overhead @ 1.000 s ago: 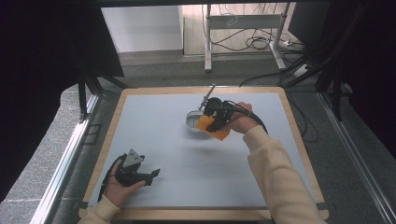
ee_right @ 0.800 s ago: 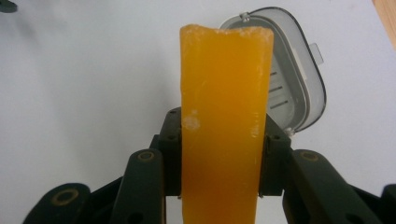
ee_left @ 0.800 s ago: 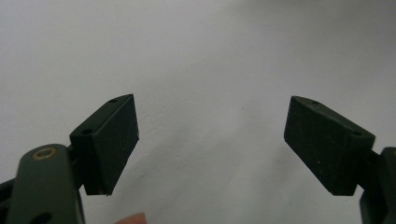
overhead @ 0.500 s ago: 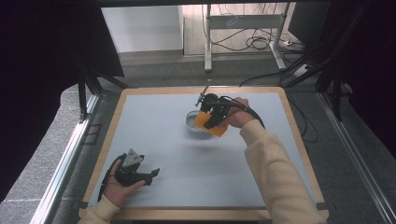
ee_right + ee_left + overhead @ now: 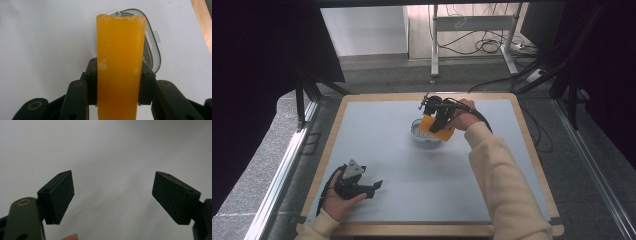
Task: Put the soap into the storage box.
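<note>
Lifted slightly: translucent orange sponge block (image 5: pixel 121 65), edges worn

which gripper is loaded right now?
The right gripper: its fingers clamp the orange block over the clear container. The left gripper is open.

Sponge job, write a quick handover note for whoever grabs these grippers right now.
Right gripper: shut on the orange sponge, held over the clear container near the table's far middle.
Left gripper: open, holding nothing, at the near left of the table.
Done: sponge gripped and brought to the container.
Left: whatever the sponge is meant to do at the container; whether it touches it can't be told. Left gripper is free to steady the container, if needed.
</note>
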Demonstrator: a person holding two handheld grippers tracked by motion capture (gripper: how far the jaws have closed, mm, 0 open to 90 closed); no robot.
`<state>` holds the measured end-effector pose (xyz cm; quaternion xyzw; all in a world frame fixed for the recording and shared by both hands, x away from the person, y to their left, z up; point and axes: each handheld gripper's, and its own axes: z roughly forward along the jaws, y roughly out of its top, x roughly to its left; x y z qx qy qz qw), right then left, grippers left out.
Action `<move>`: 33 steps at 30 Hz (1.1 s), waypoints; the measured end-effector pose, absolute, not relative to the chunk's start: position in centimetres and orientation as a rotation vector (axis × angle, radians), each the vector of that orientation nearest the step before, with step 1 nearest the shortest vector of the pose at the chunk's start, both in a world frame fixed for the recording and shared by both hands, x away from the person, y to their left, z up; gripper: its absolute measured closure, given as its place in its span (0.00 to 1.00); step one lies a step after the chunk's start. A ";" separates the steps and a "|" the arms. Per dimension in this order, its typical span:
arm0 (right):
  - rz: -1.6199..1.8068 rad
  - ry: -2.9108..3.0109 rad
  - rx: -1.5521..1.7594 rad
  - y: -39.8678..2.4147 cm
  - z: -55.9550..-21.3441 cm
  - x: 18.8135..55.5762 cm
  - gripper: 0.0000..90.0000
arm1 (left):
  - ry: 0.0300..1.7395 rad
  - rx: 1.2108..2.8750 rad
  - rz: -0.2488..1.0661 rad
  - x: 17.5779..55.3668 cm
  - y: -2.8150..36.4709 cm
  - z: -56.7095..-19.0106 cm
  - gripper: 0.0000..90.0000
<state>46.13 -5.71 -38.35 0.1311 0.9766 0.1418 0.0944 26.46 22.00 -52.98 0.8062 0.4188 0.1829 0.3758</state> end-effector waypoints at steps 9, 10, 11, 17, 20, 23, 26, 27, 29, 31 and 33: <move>0.382 2.903 0.360 -5.4 -38.4 47.0 0.68 | 1.075 2.061 0.466 26.4 22.0 -53.0 0.20; 0.378 2.902 0.357 -5.3 -38.4 47.1 0.68 | 1.076 2.060 0.465 26.4 22.1 -53.0 0.20; 0.374 2.901 0.358 -5.3 -38.5 47.2 0.68 | 1.077 2.058 0.465 26.4 22.1 -53.0 0.20; 0.348 2.896 0.343 -4.9 -38.6 48.0 0.68 | 1.082 2.049 0.467 26.4 22.2 -52.9 0.20; 0.354 2.896 0.323 -4.8 -38.6 48.3 0.68 | 1.082 2.048 0.467 26.4 22.2 -52.9 0.20; 0.357 2.910 0.301 -4.5 -38.8 48.6 0.68 | 1.081 2.048 0.468 26.4 22.2 -52.9 0.20; 0.346 2.914 0.290 -4.2 -38.9 48.9 0.68 | 1.081 2.047 0.467 26.4 22.2 -52.9 0.20; 0.339 2.912 0.277 -4.1 -39.0 49.0 0.68 | 1.081 2.047 0.467 26.4 22.2 -52.9 0.20; 0.330 2.910 0.265 -3.9 -39.1 49.2 0.68 | 1.079 2.056 0.467 26.4 22.3 -52.9 0.20; 0.314 2.916 0.262 -3.7 -39.2 49.3 0.68 | 1.079 2.055 0.467 26.4 22.3 -52.9 0.20; 0.314 2.915 0.251 -3.5 -39.2 49.5 0.68 | 1.078 2.051 0.467 26.4 22.3 -52.8 0.20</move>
